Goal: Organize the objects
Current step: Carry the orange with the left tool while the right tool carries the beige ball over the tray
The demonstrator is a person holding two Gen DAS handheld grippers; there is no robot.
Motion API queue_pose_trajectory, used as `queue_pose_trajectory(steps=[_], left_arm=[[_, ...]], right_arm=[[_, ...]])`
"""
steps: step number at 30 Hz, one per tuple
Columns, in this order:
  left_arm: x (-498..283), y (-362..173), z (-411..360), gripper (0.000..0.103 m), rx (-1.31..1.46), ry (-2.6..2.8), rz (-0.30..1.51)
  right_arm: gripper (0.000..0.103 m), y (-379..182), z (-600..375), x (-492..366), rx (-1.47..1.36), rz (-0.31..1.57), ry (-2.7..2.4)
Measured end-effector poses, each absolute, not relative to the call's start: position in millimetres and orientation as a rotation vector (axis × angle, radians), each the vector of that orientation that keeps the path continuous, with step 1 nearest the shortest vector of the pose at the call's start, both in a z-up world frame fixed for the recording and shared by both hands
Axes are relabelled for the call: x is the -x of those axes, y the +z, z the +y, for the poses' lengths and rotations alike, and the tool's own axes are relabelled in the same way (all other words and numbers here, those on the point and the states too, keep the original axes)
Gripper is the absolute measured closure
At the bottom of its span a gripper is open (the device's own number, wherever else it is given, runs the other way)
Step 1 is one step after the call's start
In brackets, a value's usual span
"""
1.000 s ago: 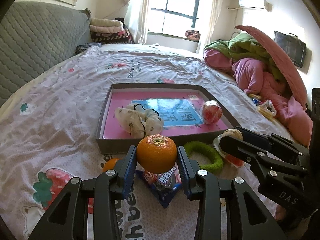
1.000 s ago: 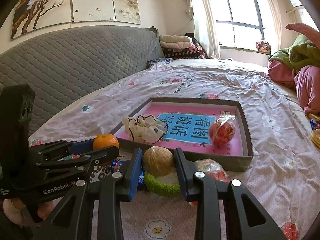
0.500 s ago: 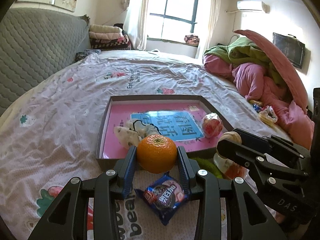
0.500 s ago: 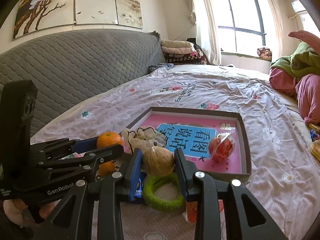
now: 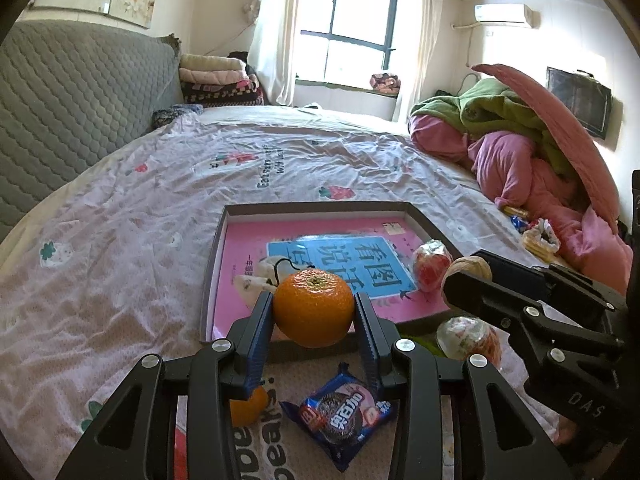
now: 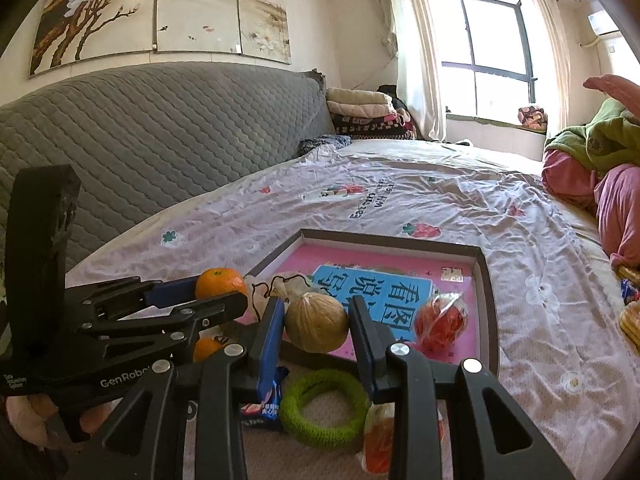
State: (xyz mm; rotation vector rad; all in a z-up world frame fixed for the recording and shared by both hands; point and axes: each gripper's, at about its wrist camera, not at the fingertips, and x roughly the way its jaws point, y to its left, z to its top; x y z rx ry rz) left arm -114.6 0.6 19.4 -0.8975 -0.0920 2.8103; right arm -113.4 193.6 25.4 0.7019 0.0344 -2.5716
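My left gripper (image 5: pixel 314 314) is shut on an orange (image 5: pixel 314 307), held above the near edge of the shallow box (image 5: pixel 320 208) with a pink floor. My right gripper (image 6: pixel 317 322) is shut on a tan walnut (image 6: pixel 317 323), also raised above the box's near rim (image 6: pixel 490 292). In the box lie a white pouch with a black cord (image 5: pixel 260 276) and a red wrapped ball (image 5: pixel 432 264). Each gripper shows in the other's view: the right one (image 5: pixel 466 276) and the left one (image 6: pixel 220 286).
On the bed sheet before the box lie a blue cookie packet (image 5: pixel 344 414), a second orange (image 5: pixel 248 404), a green ring (image 6: pixel 324 406) and a wrapped orange-red item (image 5: pixel 468 338). A grey headboard (image 6: pixel 152 132) is left; piled bedding (image 5: pixel 532 152) is right.
Both grippers have risen and tilted up with their loads still held. The box and the loose items now sit lower in both views.
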Motion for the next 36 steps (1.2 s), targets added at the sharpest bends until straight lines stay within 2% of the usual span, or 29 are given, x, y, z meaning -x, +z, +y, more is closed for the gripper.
queue_pose_trajectory(steps=[36], left_arm=[[156,37,-12,0.062,0.872,2.847,-0.071]], right_arm=[[0.069,39,200,146,-0.658,0.045,-2.597]])
